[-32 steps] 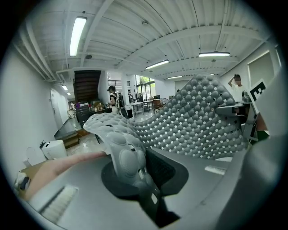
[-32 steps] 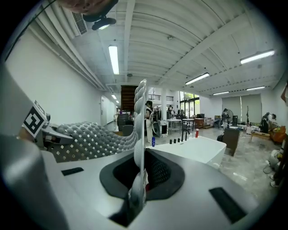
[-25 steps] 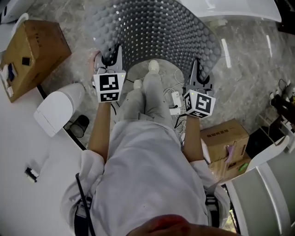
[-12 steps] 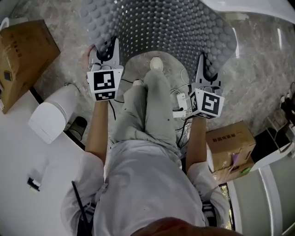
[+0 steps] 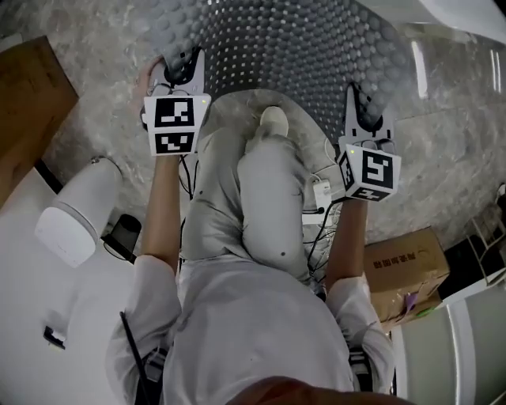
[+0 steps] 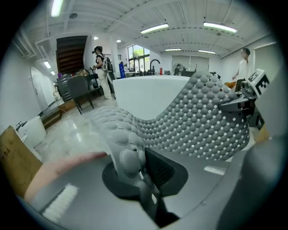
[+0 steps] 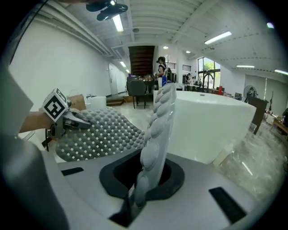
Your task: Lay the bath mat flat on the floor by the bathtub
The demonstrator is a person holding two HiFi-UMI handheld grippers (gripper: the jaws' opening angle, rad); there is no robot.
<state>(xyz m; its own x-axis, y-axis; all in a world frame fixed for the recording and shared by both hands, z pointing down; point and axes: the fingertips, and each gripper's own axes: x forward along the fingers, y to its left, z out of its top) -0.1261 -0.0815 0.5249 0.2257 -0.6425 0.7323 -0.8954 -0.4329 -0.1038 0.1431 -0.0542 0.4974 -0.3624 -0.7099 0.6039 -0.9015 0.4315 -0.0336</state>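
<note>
At the left edge of the floor (image 5: 103,47) lies a brown cardboard box (image 5: 24,103), with a white rounded object (image 5: 75,213) nearer the person.

The left gripper (image 5: 180,70) has its jaws pressed onto the near left corner of the bath mat (image 5: 292,47). In the left gripper view the bumpy grey edge is pinched between the pads.

The mat is off the floor on its near side. Its long axis runs left to right from one gripper to the other, across the person's front and along the side of the bathtub (image 5: 455,9). The near edge arches over the person's shoe (image 5: 274,120). The far part slopes away towards the tub, studded face up. I cannot tell whether it touches the floor there.

The right gripper (image 5: 360,107) is likewise clamped on the near right corner. In the right gripper view that edge stands upright between its closed jaws.

A second cardboard box (image 5: 403,269) sits near the right arm. The white tub is at the top right corner.
</note>
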